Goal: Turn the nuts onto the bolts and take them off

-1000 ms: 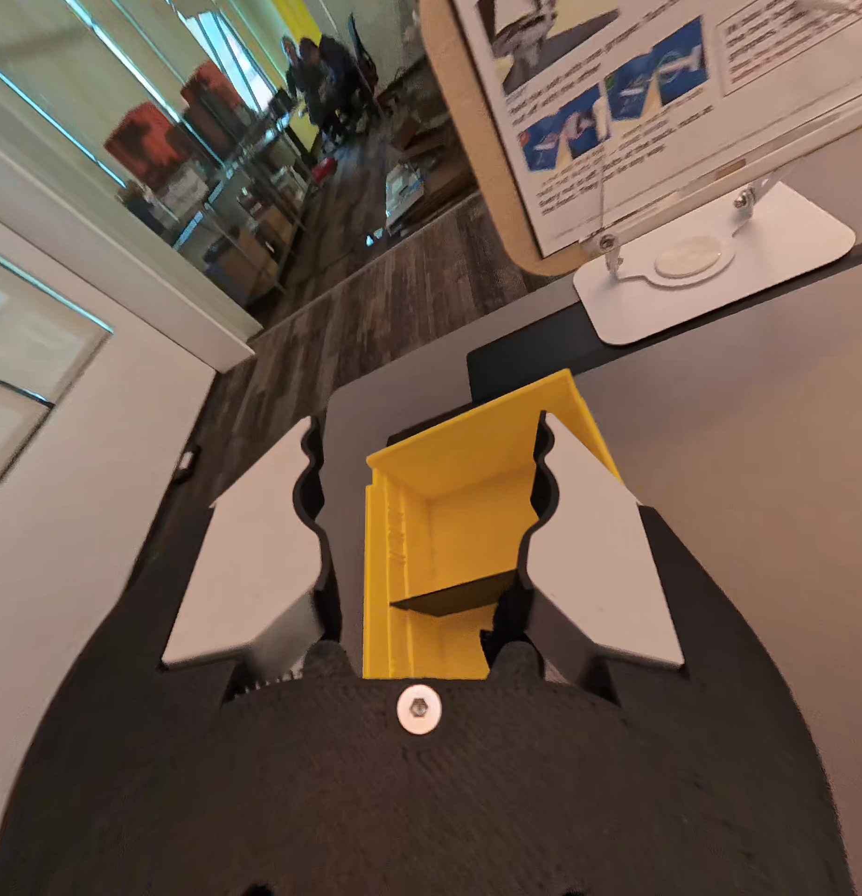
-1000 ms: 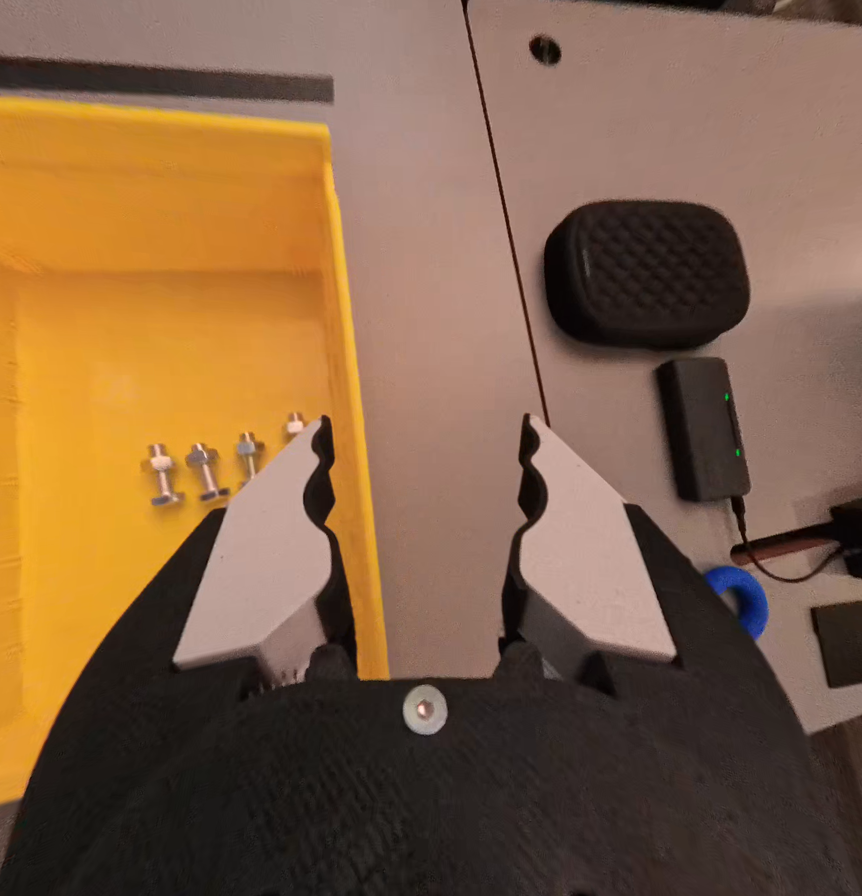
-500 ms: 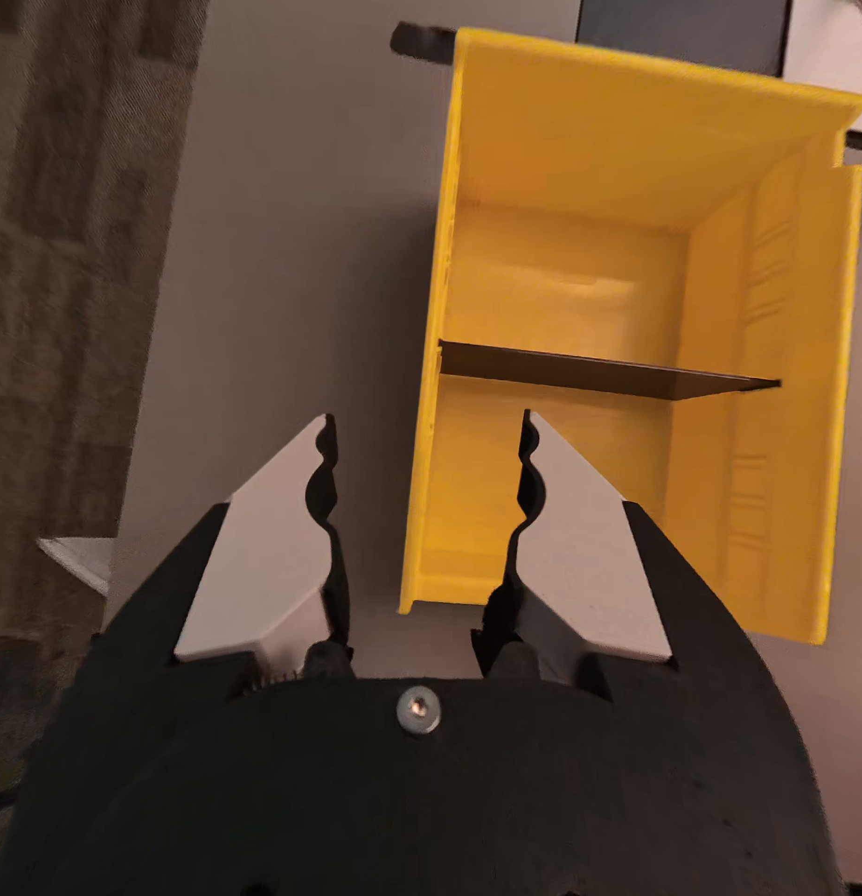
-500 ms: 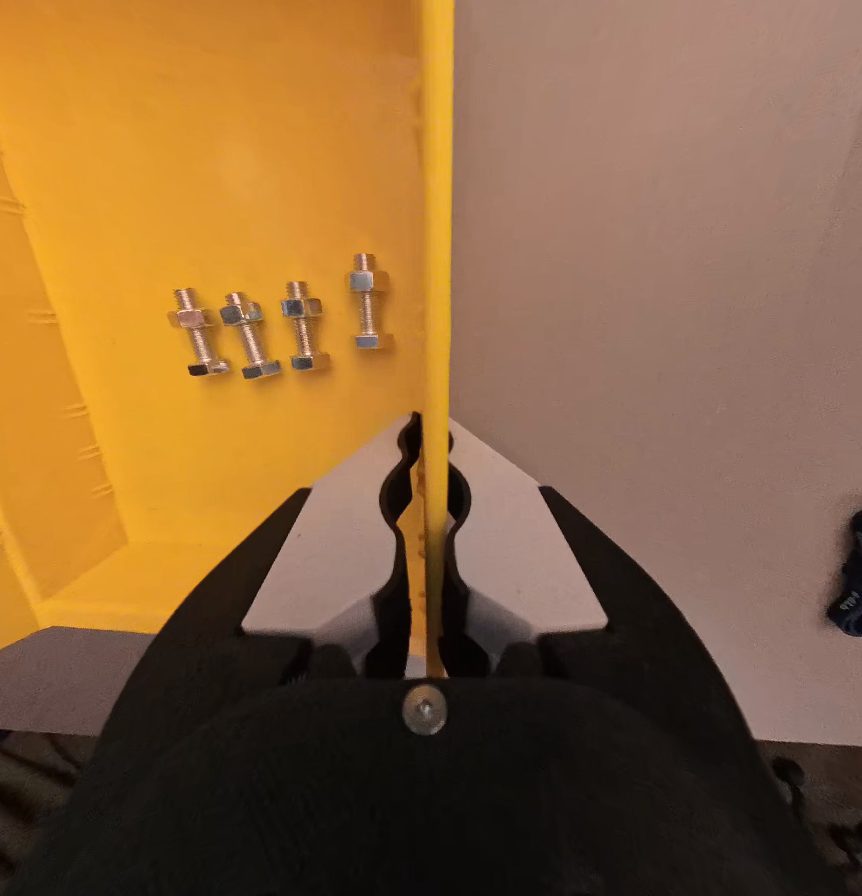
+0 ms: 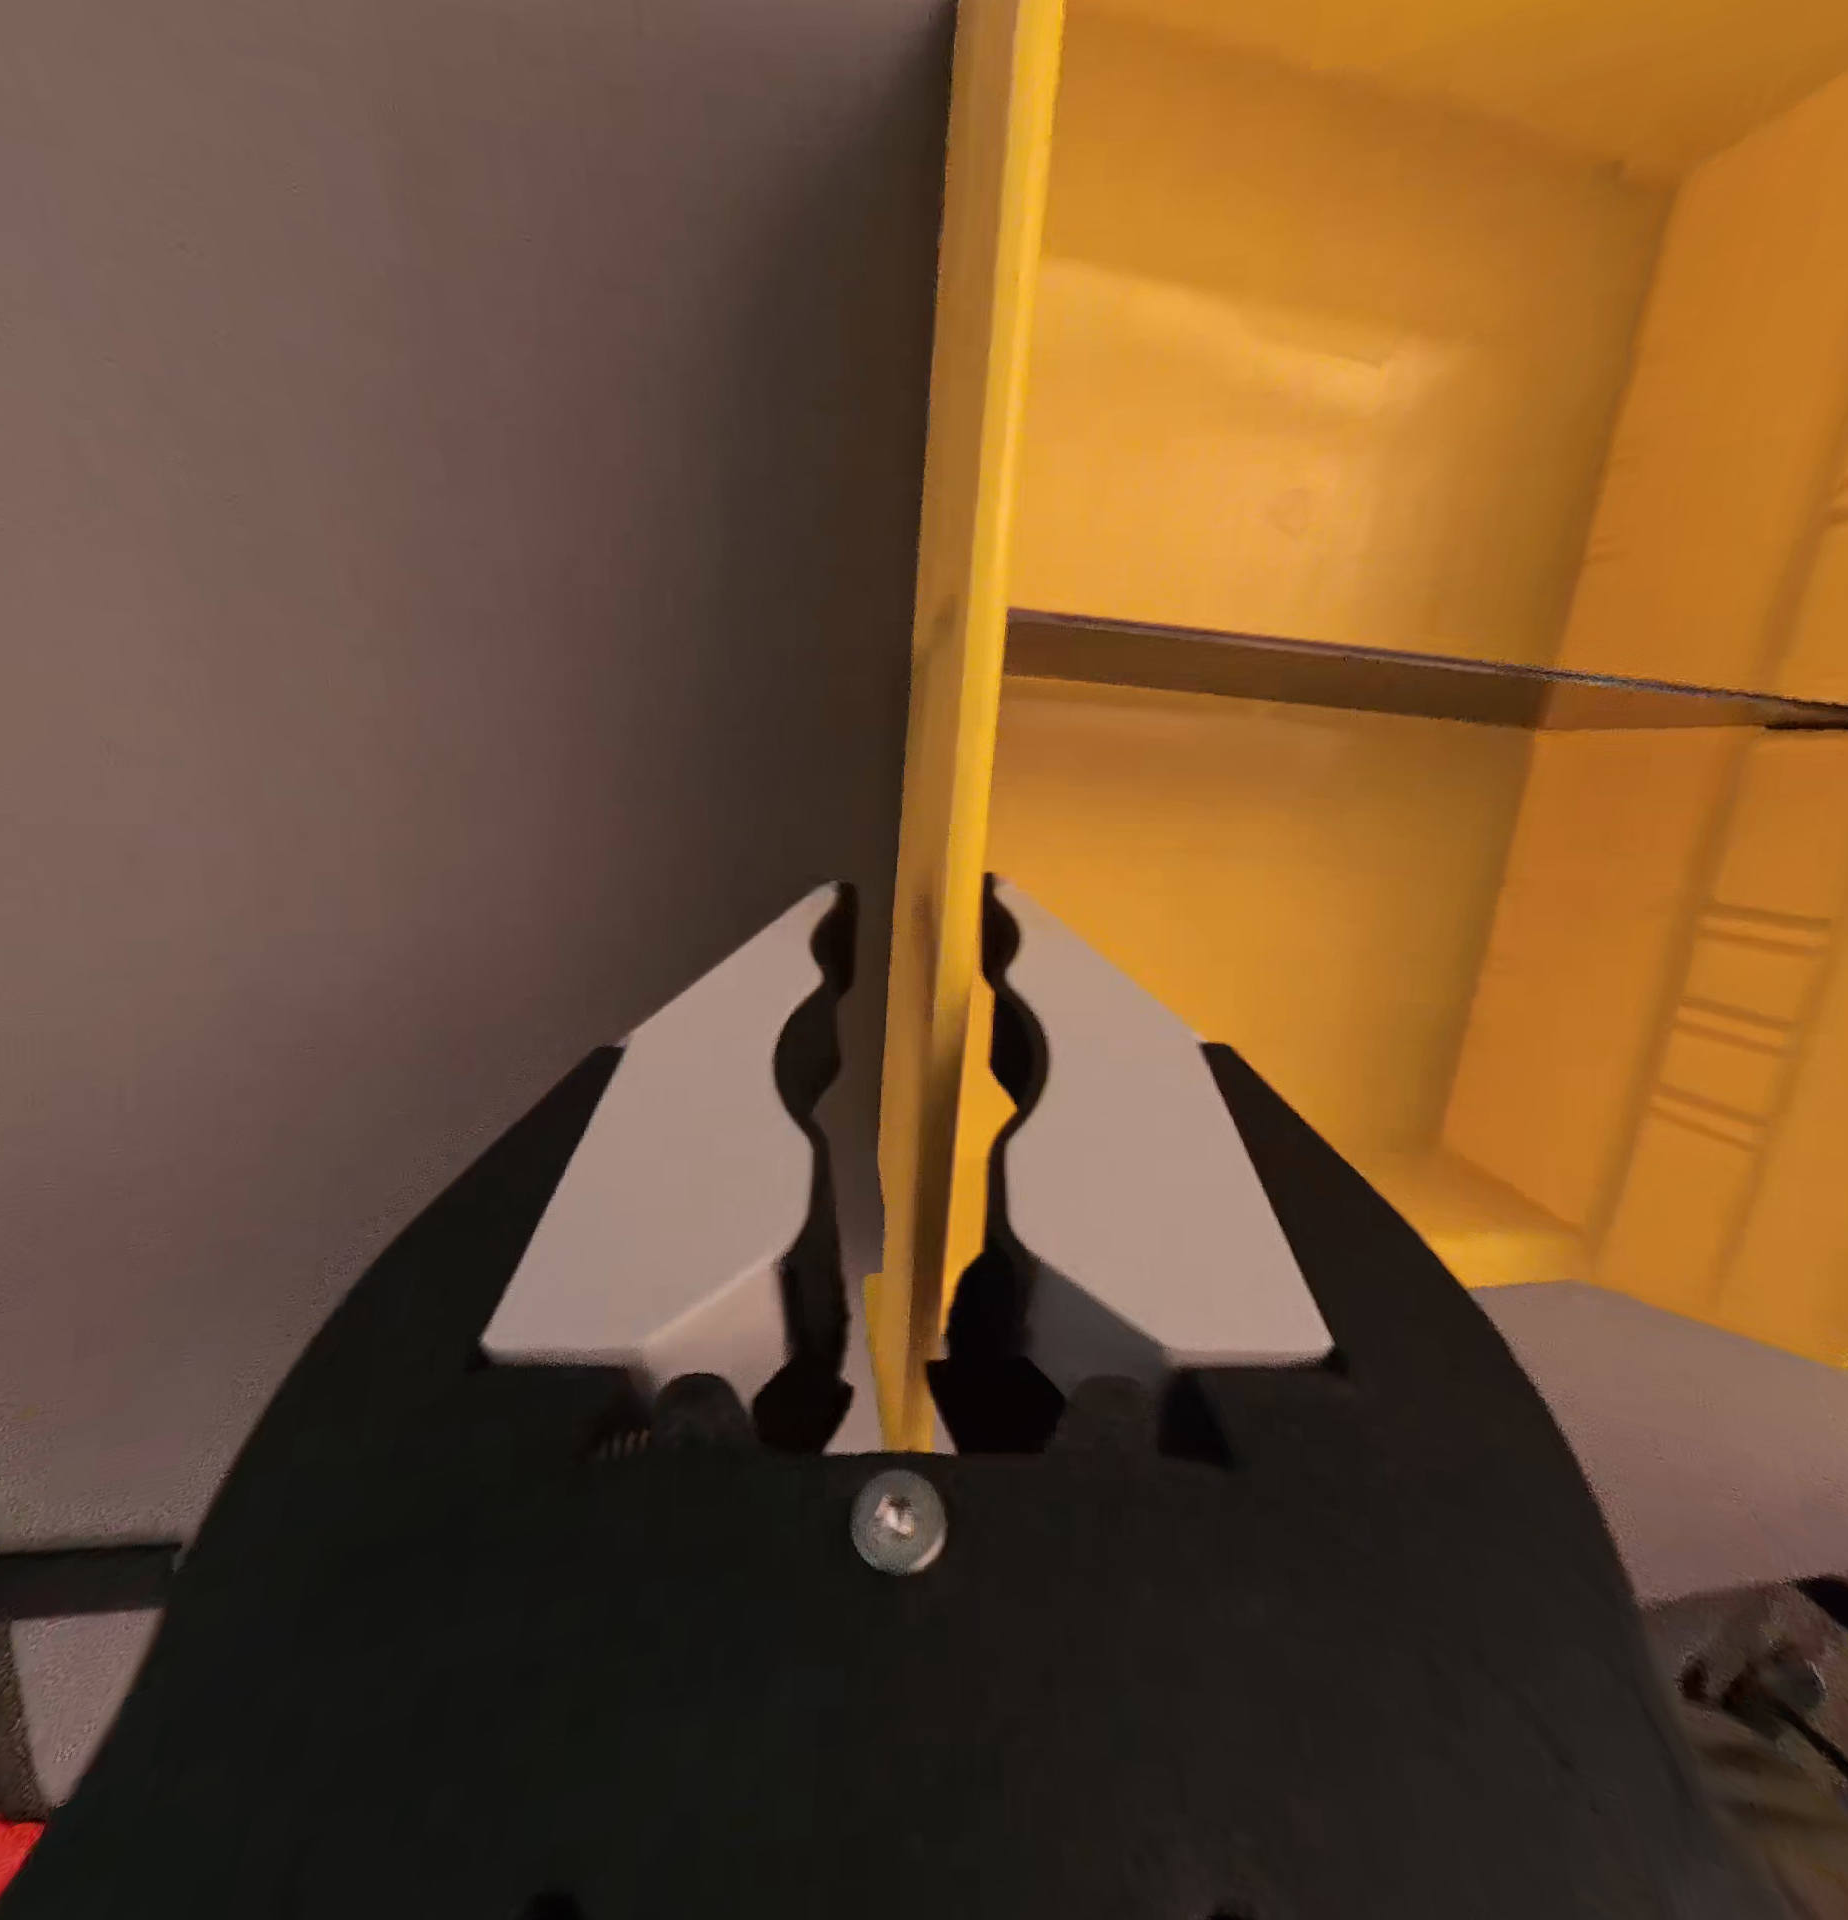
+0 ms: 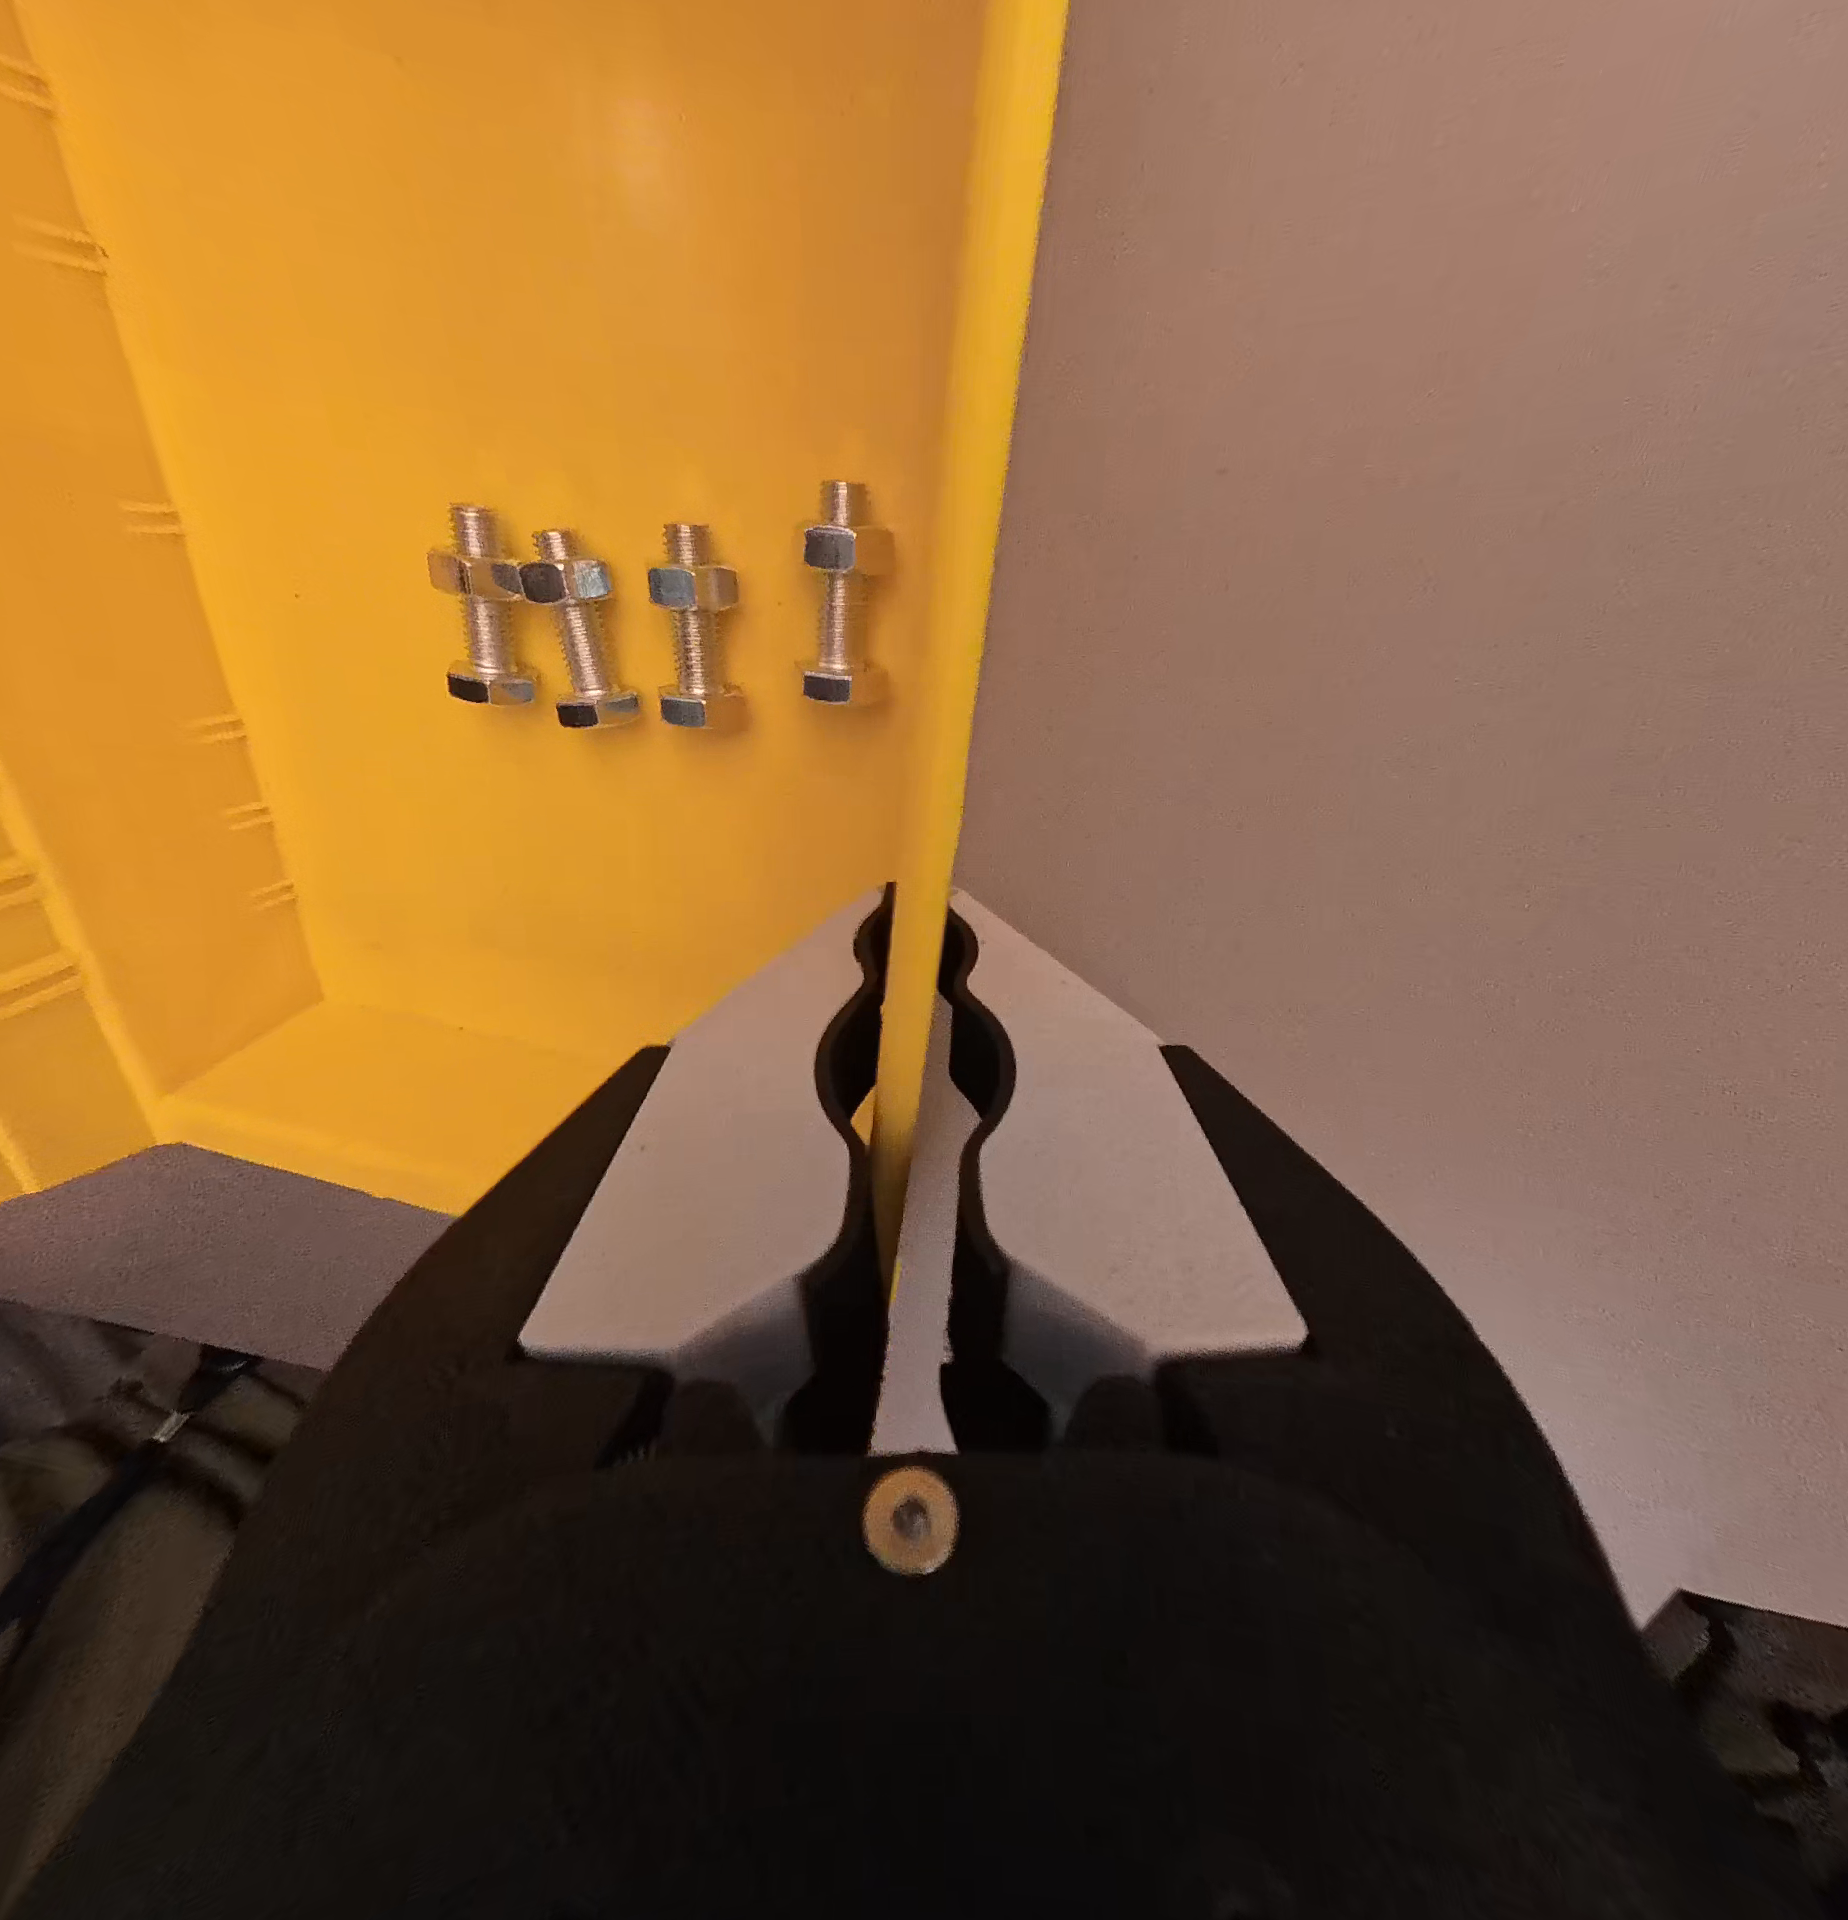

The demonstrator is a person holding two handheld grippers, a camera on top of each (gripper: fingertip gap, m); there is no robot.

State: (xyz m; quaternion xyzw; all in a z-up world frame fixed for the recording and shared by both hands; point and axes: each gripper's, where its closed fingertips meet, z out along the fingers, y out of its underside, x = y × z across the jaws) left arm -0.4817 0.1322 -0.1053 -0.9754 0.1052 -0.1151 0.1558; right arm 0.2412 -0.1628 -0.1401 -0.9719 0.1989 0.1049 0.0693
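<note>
**Two matching black-and-grey grippers**

We saw that the left gripper (image 5: 915,1049) had a broad, matte black body of finely textured plastic, widening toward the camera like a rounded shield. Its two fingers (image 5: 691,1122) were pale grey wedges with flat tops, tapering to points. Their inner faces carried black pads cut in a wavy, scalloped profile. One silver round-headed screw (image 5: 898,1541) sat on the body's centre line, just behind the fingers, and a small coil spring showed beside the left finger's base.

The right gripper (image 6: 915,1049) had the same build: black textured shell, grey wedge fingers (image 6: 1107,1164), black scalloped pads, and one central screw (image 6: 909,1526), there brass-tinted.
</note>
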